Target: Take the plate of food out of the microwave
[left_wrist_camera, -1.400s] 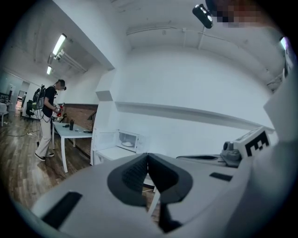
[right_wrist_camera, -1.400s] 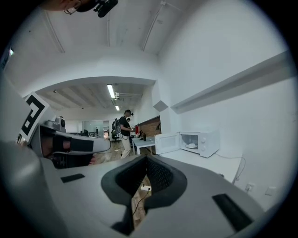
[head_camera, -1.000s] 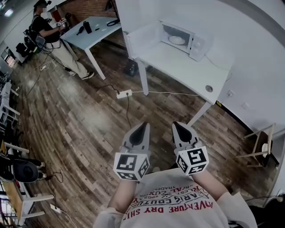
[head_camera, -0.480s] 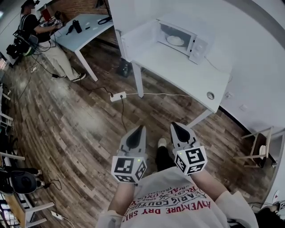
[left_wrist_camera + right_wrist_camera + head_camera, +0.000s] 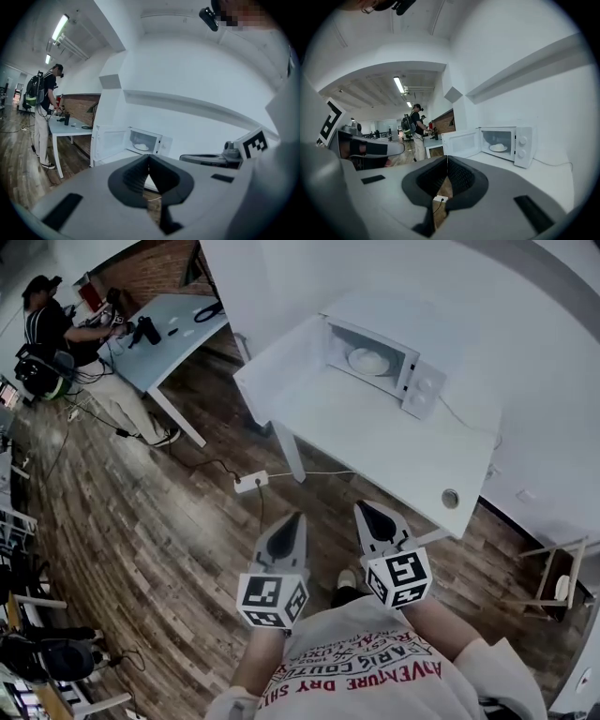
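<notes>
White table [image 5: 375, 442]; microwave [image 5: 419, 390], plate [image 5: 367, 361] apparently inside

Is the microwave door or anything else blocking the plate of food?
No. The door is swung open, and nothing visible stands before the plate of food. The left gripper and right gripper hang shut, short of the table.

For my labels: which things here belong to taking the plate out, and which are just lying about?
Job: microwave, plate, left tool, right tool (both shut, empty).

Lying about: power strip, far table, person.
</notes>
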`<state>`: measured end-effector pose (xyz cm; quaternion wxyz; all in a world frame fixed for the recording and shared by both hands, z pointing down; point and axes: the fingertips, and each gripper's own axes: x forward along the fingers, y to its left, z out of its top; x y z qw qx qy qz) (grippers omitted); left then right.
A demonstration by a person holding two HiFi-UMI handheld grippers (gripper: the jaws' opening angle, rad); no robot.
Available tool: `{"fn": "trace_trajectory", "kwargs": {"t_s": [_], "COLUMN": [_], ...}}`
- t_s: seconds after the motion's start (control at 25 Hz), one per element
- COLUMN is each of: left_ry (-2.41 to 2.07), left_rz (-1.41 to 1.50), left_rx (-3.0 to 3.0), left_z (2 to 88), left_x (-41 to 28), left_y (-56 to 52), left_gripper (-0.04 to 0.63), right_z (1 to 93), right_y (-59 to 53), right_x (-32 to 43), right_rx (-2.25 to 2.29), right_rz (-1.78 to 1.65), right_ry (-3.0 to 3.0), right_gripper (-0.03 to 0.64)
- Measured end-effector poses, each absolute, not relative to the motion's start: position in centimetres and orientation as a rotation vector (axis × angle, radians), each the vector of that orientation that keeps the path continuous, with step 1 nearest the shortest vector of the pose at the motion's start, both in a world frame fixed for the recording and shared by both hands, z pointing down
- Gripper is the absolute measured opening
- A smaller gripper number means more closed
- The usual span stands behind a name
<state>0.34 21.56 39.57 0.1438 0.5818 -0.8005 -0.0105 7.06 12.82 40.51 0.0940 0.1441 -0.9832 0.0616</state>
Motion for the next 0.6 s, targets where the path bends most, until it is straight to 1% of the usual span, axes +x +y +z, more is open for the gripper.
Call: {"fn": "trace_trajectory", "kwargs": {"t_s": [0.28, 0.6], "left_ry": [-2.264, -2.127], "left_rz": [-0.011, 0.012], "left_rx": [1.721, 1.833], "left_z": [39.7, 40.9], "left_x": [-3.8, -7.0], "left_y": [12.5, 3.5], "left_gripper": [0.006, 0.006], "right_z": [40.2, 40.5], "right_y": [2.7, -4.4], "right_x": [3.6, 1.5], "right_rx": [0.492, 0.661], "right_rz": [0.141, 0.171], "right_ry": [-2.905, -2.884], "right_gripper": [0.012, 0.012]}}
